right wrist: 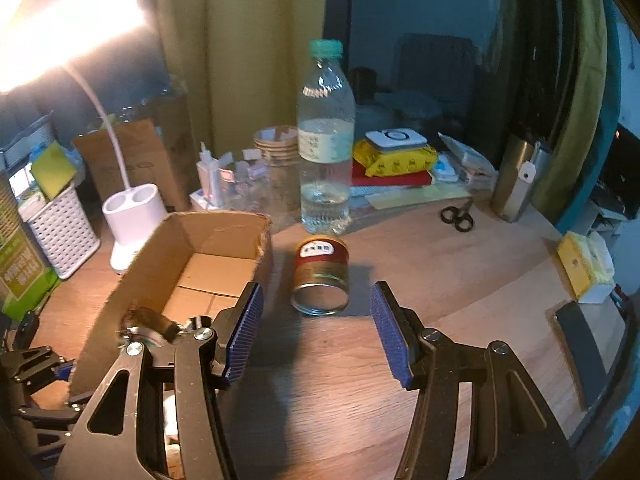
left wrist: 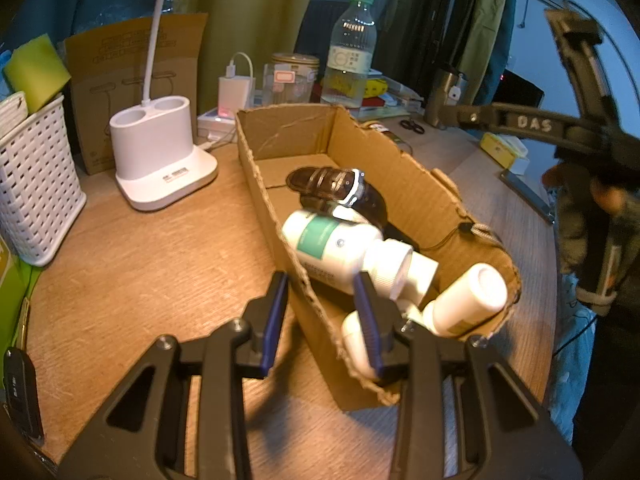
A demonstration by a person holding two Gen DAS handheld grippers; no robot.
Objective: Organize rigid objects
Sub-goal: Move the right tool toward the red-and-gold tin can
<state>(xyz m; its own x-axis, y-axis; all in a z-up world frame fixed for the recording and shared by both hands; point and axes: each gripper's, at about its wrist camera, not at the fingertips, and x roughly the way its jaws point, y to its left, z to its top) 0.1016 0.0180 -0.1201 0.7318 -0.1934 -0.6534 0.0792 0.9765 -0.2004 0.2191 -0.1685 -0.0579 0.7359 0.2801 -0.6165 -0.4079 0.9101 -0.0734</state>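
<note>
- The left tool (left wrist: 322,320) straddled the near wall of the cardboard box (left wrist: 424,200), one finger outside and one inside. Its pads stood nearly together and pinched that wall, which probably steadied the box for loading.
- Inside the box lay a white bottle with a green label (left wrist: 332,240), a second white bottle (left wrist: 468,296) leaning in the near corner, and a dark item (left wrist: 332,184) behind them. These looked already sorted.
- The red tin (right wrist: 322,276) lay on its side on the tabletop (right wrist: 460,280), just beside the box's outer wall, its open end facing the camera.
- The right tool (right wrist: 318,332) hung short of the tin with its pads apart and nothing between them, lined up on either side for a grasp across the body.
- The water bottle (right wrist: 326,140) stood upright behind the tin, apart from it.
</note>
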